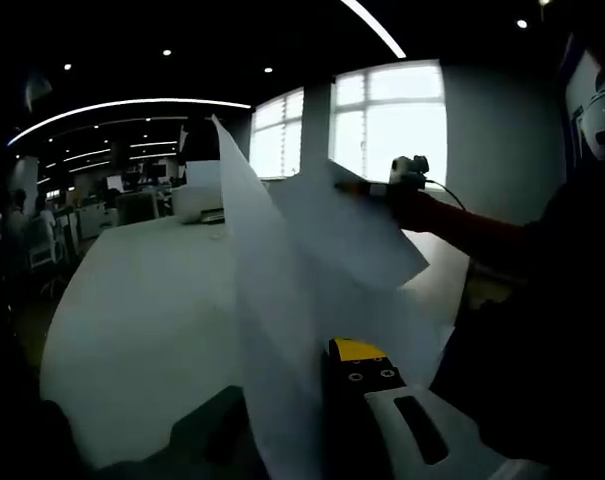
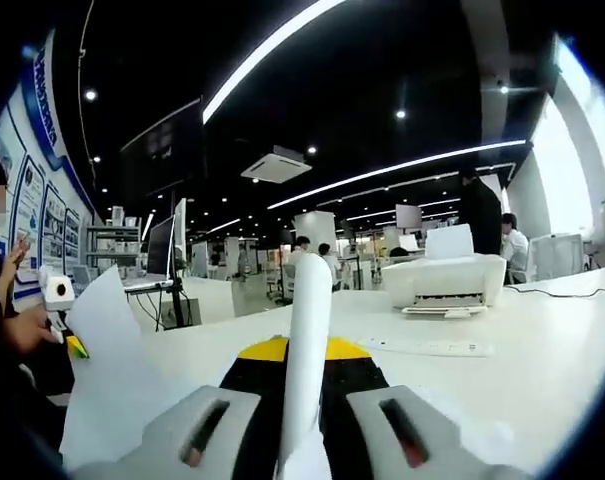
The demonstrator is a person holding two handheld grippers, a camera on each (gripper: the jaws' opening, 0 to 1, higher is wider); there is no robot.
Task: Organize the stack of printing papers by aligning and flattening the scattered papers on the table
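Left tool (image 1: 312, 400): clamped on printing papers (image 1: 282, 300), the sheets raised edge-up above the white surface (image 1: 132, 310); right tool (image 2: 304, 400): jaws pinching the papers' edge, seen end-on between them. Printer (image 2: 444, 280): on the surface, at right.

Open-plan office, printer (image 2: 444, 278), monitors (image 2: 161, 247), desks (image 2: 542, 340)
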